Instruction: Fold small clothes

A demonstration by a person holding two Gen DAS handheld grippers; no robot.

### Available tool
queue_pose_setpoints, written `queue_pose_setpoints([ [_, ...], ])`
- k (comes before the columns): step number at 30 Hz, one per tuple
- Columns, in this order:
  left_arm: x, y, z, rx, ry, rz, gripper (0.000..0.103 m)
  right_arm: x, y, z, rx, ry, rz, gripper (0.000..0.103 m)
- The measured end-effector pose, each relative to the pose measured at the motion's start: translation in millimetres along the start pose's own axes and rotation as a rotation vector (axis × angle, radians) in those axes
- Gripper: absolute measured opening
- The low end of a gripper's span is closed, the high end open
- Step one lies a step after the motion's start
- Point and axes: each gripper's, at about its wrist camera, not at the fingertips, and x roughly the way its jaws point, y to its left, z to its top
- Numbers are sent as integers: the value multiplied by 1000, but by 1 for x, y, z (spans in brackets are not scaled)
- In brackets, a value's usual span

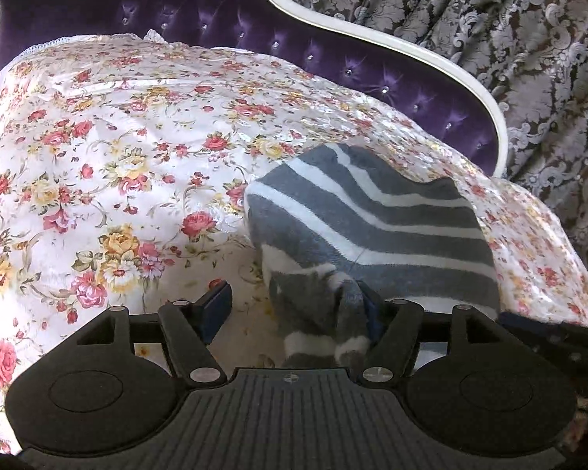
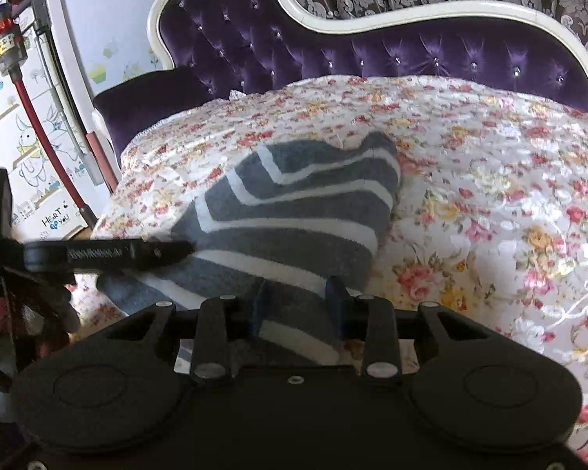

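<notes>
Left gripper [image 1: 296, 305] fingers wide, striped garment [image 1: 372, 227] edge between, right gripper [image 2: 300, 305] fingers pinching its partly hidden hem.

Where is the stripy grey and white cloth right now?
The striped cloth lies on the flowery bedspread in front of the purple headboard, with its near edge between the right gripper fingers.

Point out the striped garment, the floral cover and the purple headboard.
striped garment [image 2: 294, 211]: right wrist view, grey band mid-cloth.
floral cover [image 1: 109, 164]: left wrist view, bare patch left of garment.
purple headboard [image 2: 431, 58]: right wrist view, tufted panel.
</notes>
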Motion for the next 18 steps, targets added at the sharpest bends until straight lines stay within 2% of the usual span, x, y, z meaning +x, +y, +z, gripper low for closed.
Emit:
queue_pose_setpoints([
  [2, 1, 0, 0, 5, 2, 0, 68, -3, -1, 7, 0, -36, 0, 47],
  [7, 2, 2, 1, 0, 2, -7, 69, 11, -9, 29, 41, -87, 5, 64],
  [14, 3, -1, -1, 11, -6, 10, 70, 47, -15, 48, 49, -92, 0, 72],
  [18, 4, 0, 1, 15, 0, 7, 72, 67, -29, 50, 61, -67, -84, 72],
])
